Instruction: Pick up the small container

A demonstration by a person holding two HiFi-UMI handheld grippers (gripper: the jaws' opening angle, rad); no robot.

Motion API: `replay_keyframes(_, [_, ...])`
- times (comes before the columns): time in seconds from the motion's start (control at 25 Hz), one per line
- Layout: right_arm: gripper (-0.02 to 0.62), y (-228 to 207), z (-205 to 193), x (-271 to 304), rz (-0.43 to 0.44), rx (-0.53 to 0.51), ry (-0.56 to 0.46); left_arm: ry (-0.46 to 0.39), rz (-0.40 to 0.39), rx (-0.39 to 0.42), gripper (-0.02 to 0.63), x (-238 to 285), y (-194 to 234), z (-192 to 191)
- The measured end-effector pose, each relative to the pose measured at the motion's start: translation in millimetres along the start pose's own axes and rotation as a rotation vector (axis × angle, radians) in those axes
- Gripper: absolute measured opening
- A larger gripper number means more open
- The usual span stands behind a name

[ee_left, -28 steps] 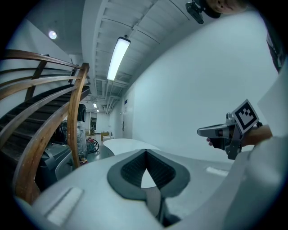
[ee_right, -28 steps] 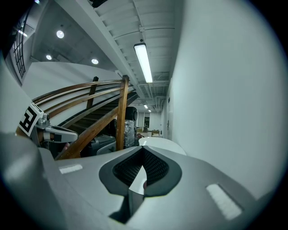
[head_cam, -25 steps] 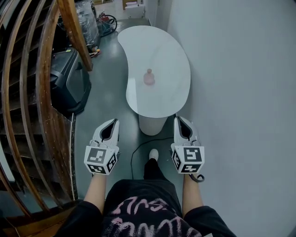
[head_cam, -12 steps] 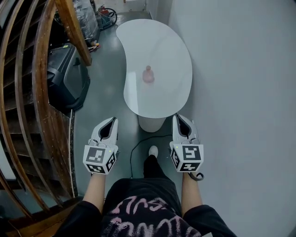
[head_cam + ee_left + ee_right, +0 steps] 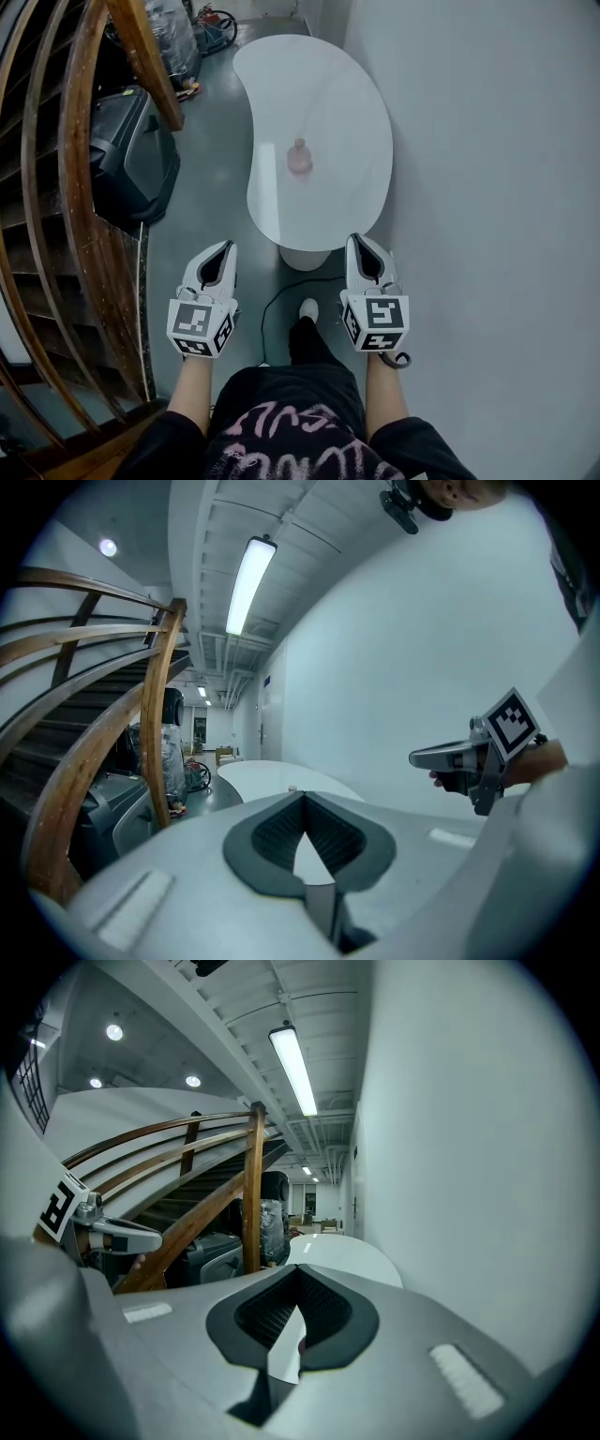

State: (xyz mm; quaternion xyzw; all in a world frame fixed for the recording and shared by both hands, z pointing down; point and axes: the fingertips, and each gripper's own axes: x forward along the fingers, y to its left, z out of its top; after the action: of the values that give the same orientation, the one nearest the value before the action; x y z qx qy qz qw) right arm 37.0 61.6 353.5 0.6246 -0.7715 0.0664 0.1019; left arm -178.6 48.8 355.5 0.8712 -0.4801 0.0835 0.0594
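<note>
Nothing lifted yet: the whole pickup is left to do.

The small container (image 5: 299, 157), a pink, rounded bottle with a narrow neck, stands alone near the middle of the glossy white bean-shaped table (image 5: 328, 84) at 12 o'clock, well apart from both tongs. The left gripper (image 5: 228, 247) and right gripper (image 5: 355, 240) have their ribbed dark jaws pressed together on nothing. A curved wooden stair rail (image 5: 66, 187) sweeps past at 9 o'clock.

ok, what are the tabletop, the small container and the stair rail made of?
The tabletop looks like glossy white laminate or lacquer: smooth, with soft reflections. The small container is pale pink, maybe plastic or glass; too small to tell. The stair rail looks like varnished wood: brown, slight sheen.
</note>
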Motion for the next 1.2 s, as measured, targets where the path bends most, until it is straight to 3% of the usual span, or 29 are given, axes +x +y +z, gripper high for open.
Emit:
replay_keyframes(0.28, [0.009,-7,6,30,0.01,0.011,-0.001,0.025,0.0,0.047,0.0,27,9,2])
replay_keyframes(1.2, [0.009,-71,11,127,0.044,0.027,0.033,0.063,0.028,0.033,0.0,135,29,14])
